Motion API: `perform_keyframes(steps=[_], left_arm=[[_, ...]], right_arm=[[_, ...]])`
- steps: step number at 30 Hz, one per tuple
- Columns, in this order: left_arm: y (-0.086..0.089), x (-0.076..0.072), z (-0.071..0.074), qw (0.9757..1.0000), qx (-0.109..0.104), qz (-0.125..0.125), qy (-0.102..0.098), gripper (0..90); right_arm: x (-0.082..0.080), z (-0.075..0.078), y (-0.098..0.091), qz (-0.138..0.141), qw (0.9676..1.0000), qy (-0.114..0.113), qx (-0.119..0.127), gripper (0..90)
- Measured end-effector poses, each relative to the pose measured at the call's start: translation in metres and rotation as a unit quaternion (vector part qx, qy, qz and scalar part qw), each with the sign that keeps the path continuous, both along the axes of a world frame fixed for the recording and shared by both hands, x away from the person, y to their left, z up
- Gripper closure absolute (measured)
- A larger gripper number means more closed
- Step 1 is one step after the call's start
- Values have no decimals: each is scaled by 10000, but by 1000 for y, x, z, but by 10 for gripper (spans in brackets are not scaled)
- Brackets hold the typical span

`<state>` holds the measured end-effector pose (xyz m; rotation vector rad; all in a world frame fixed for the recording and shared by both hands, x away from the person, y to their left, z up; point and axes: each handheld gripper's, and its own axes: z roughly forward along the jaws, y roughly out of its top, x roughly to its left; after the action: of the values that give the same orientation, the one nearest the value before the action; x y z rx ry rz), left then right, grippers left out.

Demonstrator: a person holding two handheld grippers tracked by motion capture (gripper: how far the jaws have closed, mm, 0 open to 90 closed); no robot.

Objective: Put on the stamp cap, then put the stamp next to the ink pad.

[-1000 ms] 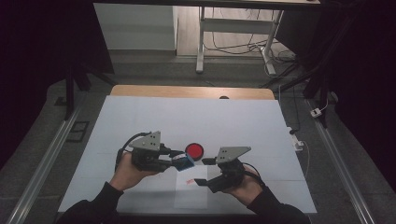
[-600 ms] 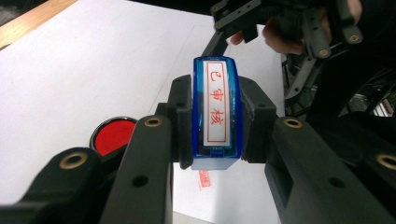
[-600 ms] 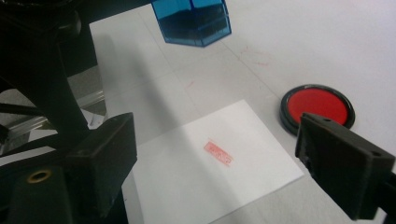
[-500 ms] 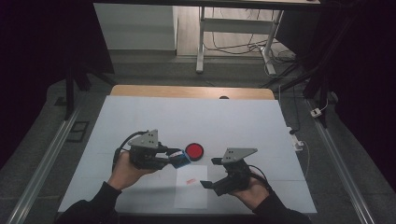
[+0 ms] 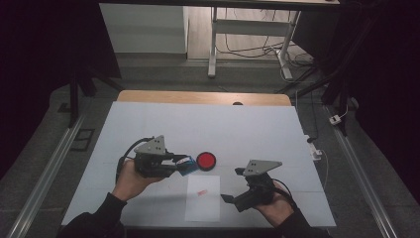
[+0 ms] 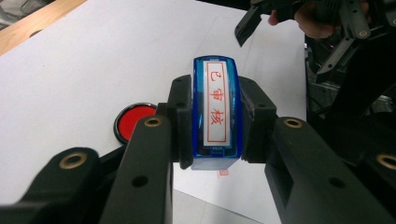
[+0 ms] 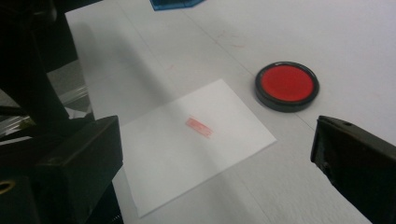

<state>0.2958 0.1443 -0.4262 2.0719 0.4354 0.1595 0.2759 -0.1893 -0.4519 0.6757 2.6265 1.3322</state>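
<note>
My left gripper [image 5: 177,163] is shut on a blue stamp [image 5: 187,167], held just above the table beside a round red ink pad [image 5: 205,160]. In the left gripper view the stamp [image 6: 215,112] sits clamped between both jaws, its white label with red characters facing up. A white sheet of paper [image 5: 203,198] lies near the front edge and bears a small red imprint [image 5: 201,192]. My right gripper [image 5: 233,186] hovers to the right of the sheet; its jaws have just been opening and hold nothing. In the right gripper view the paper [image 7: 191,149], imprint [image 7: 199,127] and ink pad [image 7: 286,85] lie ahead.
The white table top [image 5: 198,124] has a wooden strip [image 5: 198,97] along its far edge. Metal rails [image 5: 44,178] run along both sides on the floor. A white plug with cable [image 5: 317,151] lies off the table's right edge.
The right gripper has drawn away from the stamp and paper toward the front right, and its jaws have spread wide. The left gripper has stayed put, still clamped on the stamp.
</note>
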Motion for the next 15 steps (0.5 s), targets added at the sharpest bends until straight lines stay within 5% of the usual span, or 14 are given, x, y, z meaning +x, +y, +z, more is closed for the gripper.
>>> perform_keyframes(steps=[15], left_arm=[[10, 8, -7, 9991, 146, 382, 66, 698]], right_arm=[[-8, -3, -34, -690, 9974, -148, -160, 0]])
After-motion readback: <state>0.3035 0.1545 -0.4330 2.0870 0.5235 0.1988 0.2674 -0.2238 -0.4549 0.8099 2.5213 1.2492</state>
